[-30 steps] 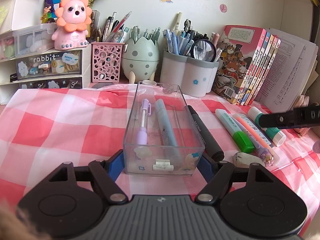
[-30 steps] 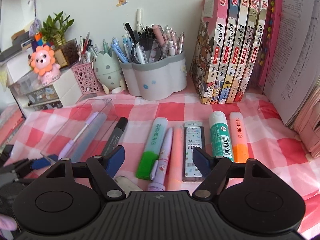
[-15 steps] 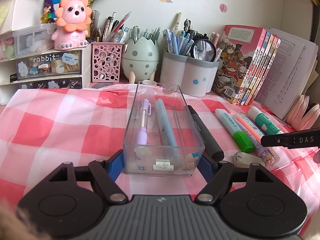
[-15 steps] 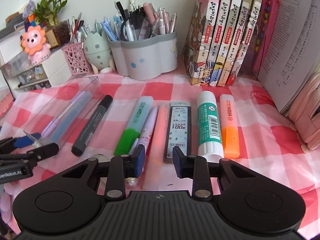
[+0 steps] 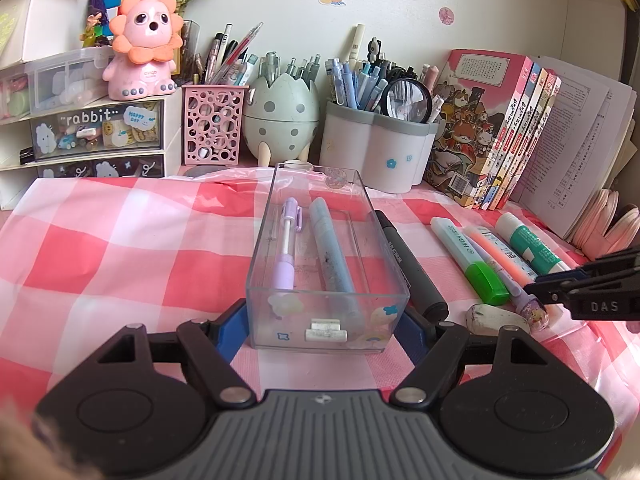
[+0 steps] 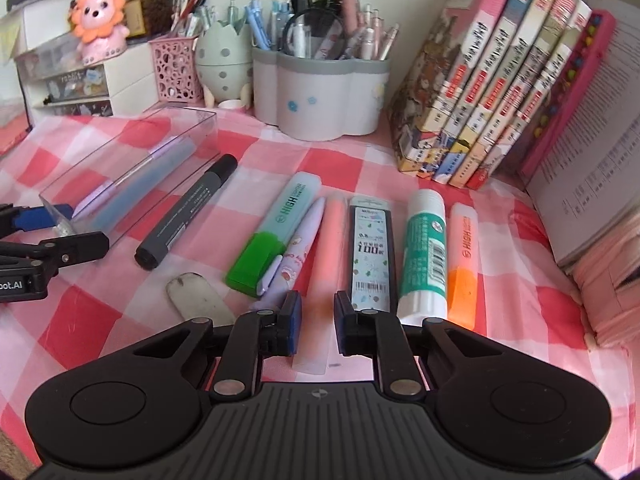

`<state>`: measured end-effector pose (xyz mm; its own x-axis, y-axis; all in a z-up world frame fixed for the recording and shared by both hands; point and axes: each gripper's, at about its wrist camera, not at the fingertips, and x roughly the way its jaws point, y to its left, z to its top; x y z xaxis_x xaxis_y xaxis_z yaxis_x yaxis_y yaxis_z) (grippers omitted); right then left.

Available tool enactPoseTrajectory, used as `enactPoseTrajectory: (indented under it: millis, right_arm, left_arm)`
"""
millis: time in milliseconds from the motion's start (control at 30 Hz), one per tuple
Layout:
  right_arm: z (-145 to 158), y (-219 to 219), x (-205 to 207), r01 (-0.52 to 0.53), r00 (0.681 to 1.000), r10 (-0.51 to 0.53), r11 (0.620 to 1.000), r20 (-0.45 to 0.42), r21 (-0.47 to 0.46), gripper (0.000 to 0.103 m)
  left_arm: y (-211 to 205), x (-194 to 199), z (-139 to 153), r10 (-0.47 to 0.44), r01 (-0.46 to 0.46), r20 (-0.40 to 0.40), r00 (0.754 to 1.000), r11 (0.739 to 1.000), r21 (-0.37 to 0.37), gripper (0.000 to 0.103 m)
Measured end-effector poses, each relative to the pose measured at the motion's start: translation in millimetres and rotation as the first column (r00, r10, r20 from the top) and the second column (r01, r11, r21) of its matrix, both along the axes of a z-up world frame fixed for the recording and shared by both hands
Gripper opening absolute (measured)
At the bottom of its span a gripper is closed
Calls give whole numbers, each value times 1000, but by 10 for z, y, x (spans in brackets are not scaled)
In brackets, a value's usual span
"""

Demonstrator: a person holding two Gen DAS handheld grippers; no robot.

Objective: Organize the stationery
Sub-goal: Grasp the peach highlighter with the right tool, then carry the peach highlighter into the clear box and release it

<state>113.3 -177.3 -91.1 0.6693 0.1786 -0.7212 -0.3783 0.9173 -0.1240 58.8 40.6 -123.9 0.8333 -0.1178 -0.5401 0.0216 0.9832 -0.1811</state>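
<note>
So far we find two pens in the clear tray (image 5: 328, 264), which the left tongs (image 5: 326, 326) clamp at its near end. Right of the tray, a black marker (image 6: 188, 216), highlighters, glue stick and lead case lie loose on the table. Our right tongs (image 6: 316, 318), just closing, pinch the pink pen (image 6: 330, 256).

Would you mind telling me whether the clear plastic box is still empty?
Not empty. The clear plastic box holds a purple pen and a light blue pen, lying side by side inside it.
</note>
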Motion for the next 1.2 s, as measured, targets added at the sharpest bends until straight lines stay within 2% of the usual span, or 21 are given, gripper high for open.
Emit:
enactPoseTrajectory:
  millis: [267,433,700,767,900,1200]
  right_arm:
    - [21,14,264,8,1000,-8,1000,-31,19,17]
    - [9,80,375,-7,999,7,1000,-47,-7,18]
    - [18,169,593,-30,997,29,999,-77,-17,27]
    - [23,166,617,-26,996,25,1000,-86,-9,26]
    - [18,163,629,-15,995,17,1000,-97,21,16]
    - [36,77,611,76,989,-62,992,-134,102,15]
  left_arm:
    - [3,1,0,0,0,0,1000,1000,0,50]
    - [1,3,0,-1,1,0,1000,1000,0,50]
    - [0,3,0,-1,1,0,1000,1000,-1,50]
    - [1,4,0,-1,1,0,1000,1000,0,50]
    - [-1,3,0,-1,1,0,1000,1000,-1,50]
    - [-1,3,1,-1,1,0,1000,1000,-1,50]
